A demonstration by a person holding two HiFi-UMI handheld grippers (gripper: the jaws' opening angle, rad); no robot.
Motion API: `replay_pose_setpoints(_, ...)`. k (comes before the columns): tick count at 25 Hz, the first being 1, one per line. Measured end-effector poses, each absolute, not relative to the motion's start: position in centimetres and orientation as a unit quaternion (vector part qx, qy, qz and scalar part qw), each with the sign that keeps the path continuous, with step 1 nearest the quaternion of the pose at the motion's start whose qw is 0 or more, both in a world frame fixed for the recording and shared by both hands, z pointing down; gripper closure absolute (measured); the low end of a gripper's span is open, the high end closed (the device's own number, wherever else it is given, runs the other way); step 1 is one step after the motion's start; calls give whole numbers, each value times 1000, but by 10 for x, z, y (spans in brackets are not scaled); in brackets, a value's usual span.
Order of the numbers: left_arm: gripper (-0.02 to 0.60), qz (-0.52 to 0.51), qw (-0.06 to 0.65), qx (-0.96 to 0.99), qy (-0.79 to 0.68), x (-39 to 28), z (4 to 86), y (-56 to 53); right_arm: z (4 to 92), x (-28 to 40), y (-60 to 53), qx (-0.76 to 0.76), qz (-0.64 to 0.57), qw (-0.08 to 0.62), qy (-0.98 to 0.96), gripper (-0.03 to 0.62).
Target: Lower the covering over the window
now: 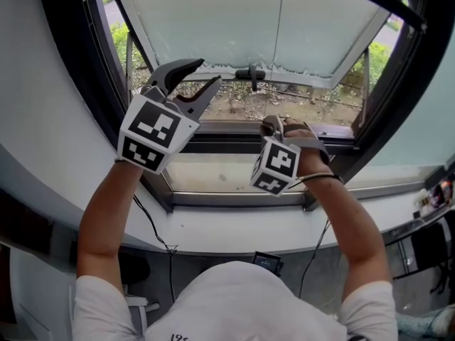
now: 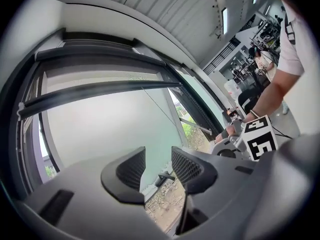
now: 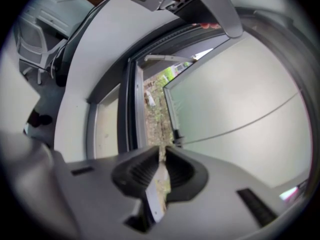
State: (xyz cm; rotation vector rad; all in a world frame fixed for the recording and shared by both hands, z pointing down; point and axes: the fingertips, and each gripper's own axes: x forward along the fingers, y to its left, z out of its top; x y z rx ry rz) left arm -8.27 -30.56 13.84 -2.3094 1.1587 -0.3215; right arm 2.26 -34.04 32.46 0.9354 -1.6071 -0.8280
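Tools differ: the right tool (image 3: pixel 161 153), low by the window's lower frame (image 1: pixel 227 145), is pinched nearly closed on a thin pale strip (image 3: pixel 156 194), probably a pull for drawing downward. The left tool (image 2: pixel 158 166) hangs open and empty, free to regrip. Beyond, the roller blind (image 1: pixel 227 27) covers most of the pane. Its bottom rail (image 1: pixel 313 79) stops short of the frame, leaving room to travel.

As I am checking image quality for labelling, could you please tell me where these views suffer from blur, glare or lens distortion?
Head view: daylight glows through the blind, and the window frame looks bowed. Left gripper view: strong fisheye, black corners, left tool fairly sharp. Right gripper view: soft throughout, with the right tool and the pale strip it clamps blurred.
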Motion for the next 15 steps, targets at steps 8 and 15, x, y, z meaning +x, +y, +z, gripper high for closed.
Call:
replay_pose_setpoints(8, 422, -127, 306, -830, 448, -94, 112, -307, 355, 25, -332, 376, -329, 549, -670, 546)
replay_pose_setpoints(15, 401, -160, 379, -775, 481, -108, 83, -315, 388, 30, -325, 361, -319, 578, -658, 546)
